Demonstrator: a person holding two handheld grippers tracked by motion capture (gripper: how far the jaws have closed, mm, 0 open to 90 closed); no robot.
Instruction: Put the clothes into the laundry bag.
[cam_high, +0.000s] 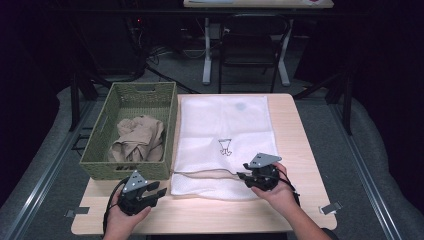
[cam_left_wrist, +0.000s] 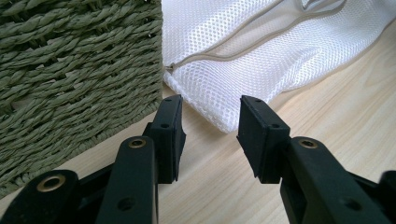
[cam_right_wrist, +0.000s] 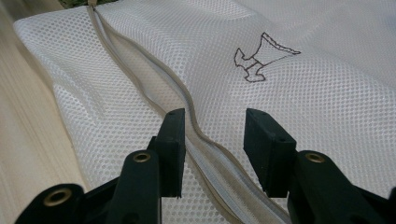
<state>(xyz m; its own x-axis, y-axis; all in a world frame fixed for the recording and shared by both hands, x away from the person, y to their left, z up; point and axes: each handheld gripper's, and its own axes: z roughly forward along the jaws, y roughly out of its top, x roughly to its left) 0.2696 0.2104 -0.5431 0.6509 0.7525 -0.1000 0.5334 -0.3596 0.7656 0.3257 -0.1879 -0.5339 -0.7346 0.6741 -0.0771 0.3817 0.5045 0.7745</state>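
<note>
On the table (cam_high: 300, 150) in front of me lies a white mesh bag (cam_high: 225, 135), flat, with its long side going away from me. A small dark drawing (cam_high: 225, 146) is printed near the middle of it. A grey zipper (cam_right_wrist: 154, 77) runs across the bag close to its near edge.

My right claw (cam_high: 243, 176) is over the near right part of the bag and points to the left along the zipper. In the right gripper view its jaws stand apart, one on each side of the zipper line, and the pads do not press on the cloth. So this claw is open and holds nothing.

My left claw (cam_high: 161, 190) is low over the wood at the near left corner of the bag, just in front of the green basket (cam_high: 102, 150). In the left gripper view the jaws are apart, with bare table between them, and the bag corner (cam_left_wrist: 224, 122) is just beyond the tips. This claw is also open and empty.

The basket stands to the left of the bag, touching its edge as far as I can see. A crumpled beige cloth (cam_high: 139, 140) lies inside it.
</note>
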